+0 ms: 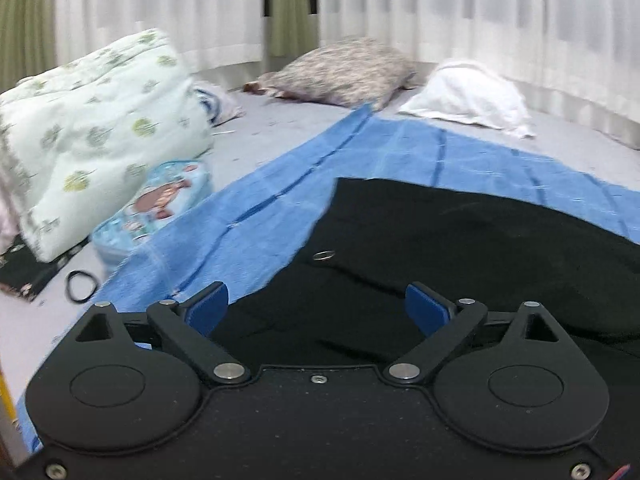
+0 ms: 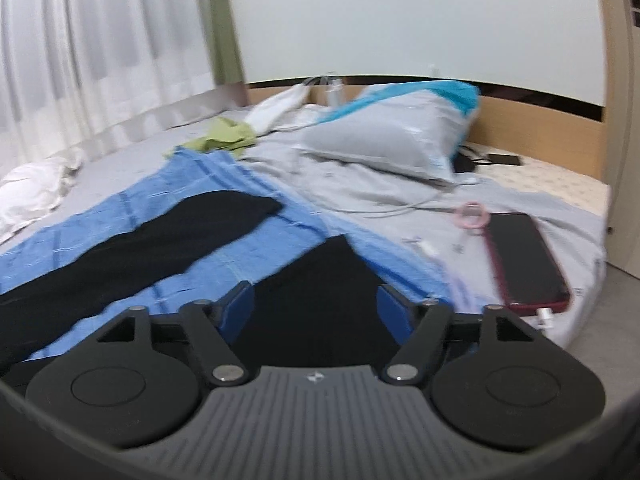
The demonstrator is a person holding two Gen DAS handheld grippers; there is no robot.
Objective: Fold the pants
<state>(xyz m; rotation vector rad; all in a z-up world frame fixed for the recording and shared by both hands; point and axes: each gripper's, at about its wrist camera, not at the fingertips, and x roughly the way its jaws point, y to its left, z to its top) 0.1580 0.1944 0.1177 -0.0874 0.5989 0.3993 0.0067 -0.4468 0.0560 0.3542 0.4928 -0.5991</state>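
Left wrist view puts our left gripper (image 1: 316,308), jaws spread, over the waist of the black pants (image 1: 460,248) lying on the blue towel (image 1: 248,220). Our right gripper (image 2: 316,308), also spread, straddles one leg; we should pinch both layers squarely before lifting.

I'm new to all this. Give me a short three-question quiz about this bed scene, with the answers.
1. True or false: the left gripper has its jaws closed on the black pants.
2. What do the pants lie on: (a) bare mattress, (b) blue towel, (c) a pillow?
3. In the right wrist view, what dark flat thing lies on the grey sheet right of the right gripper?

Key: 1. False; both grippers are open, over the pants. 2. b. 3. A phone in a red case.
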